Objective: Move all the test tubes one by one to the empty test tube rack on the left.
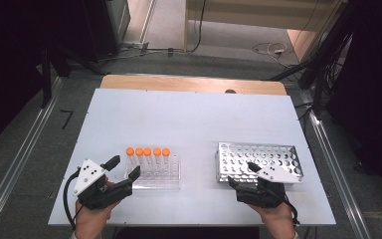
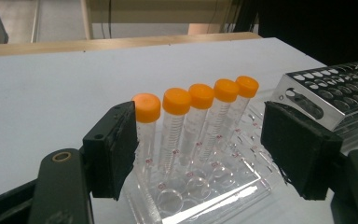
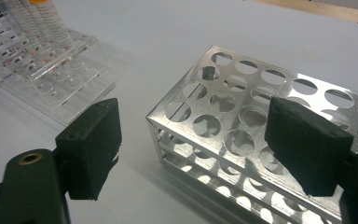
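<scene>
Several clear tubes with orange caps (image 1: 147,152) (image 2: 200,95) stand in a row in a clear plastic rack (image 1: 154,180) (image 2: 214,186) (image 3: 51,84) at the table's front left. To the right lies an empty metal rack (image 1: 258,162) (image 3: 242,135) (image 2: 335,88) full of round holes. My left gripper (image 1: 124,169) (image 2: 200,154) is open at the clear rack's near left corner, its jaws on either side of the tubes' lower parts. My right gripper (image 1: 243,175) (image 3: 191,149) is open over the metal rack's near left corner, holding nothing.
The racks sit on a white table (image 1: 189,119) with a wooden strip (image 1: 189,83) along its far edge. Floor rails (image 1: 15,164) run past both sides, and cables (image 1: 268,49) lie on the floor beyond. The table's far half is bare.
</scene>
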Motion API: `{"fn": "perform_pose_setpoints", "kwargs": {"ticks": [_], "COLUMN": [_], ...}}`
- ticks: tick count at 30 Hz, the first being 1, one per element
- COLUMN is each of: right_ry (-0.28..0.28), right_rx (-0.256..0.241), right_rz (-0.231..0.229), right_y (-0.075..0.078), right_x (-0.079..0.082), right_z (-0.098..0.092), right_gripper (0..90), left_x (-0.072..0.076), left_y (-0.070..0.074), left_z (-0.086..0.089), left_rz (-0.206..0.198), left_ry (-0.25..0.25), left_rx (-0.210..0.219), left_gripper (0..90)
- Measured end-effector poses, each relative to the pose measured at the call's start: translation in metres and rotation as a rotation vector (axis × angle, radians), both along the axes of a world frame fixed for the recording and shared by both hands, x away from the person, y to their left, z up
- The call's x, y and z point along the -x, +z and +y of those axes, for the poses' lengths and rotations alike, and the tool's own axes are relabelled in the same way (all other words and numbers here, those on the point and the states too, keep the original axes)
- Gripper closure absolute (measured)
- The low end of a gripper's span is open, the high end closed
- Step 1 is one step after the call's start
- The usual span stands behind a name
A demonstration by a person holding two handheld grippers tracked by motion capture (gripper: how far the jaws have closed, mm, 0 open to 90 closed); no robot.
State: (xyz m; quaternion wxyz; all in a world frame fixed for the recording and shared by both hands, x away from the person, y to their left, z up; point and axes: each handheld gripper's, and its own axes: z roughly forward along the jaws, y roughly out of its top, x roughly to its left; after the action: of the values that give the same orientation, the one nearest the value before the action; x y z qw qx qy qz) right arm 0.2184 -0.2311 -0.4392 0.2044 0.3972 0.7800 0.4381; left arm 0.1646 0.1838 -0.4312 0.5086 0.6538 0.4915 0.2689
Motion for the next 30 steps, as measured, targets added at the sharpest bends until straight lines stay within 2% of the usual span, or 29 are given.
{"fn": "perform_pose_setpoints", "kwargs": {"ticks": [13, 20, 30], "right_ry": [-0.043, -0.061, -0.083], "right_rx": [-0.011, -0.017, -0.018], "right_rz": [-0.005, -0.006, -0.011], "right_y": [0.001, 0.0, 0.0], "right_x": [0.002, 0.004, 0.005], "right_z": [-0.019, -0.029, -0.039], "right_gripper": [17.4, 17.4, 17.4], "left_x": [0.006, 0.007, 0.01], "left_y": [-0.003, -0.007, -0.006], "left_z": [0.01, 0.014, 0.02], "left_rz": [-0.001, 0.012, 0.003], "left_ry": [0.027, 0.04, 0.055], "left_rx": [-0.005, -0.01, -0.008], "left_gripper": [27.1, 27.0, 27.0]}}
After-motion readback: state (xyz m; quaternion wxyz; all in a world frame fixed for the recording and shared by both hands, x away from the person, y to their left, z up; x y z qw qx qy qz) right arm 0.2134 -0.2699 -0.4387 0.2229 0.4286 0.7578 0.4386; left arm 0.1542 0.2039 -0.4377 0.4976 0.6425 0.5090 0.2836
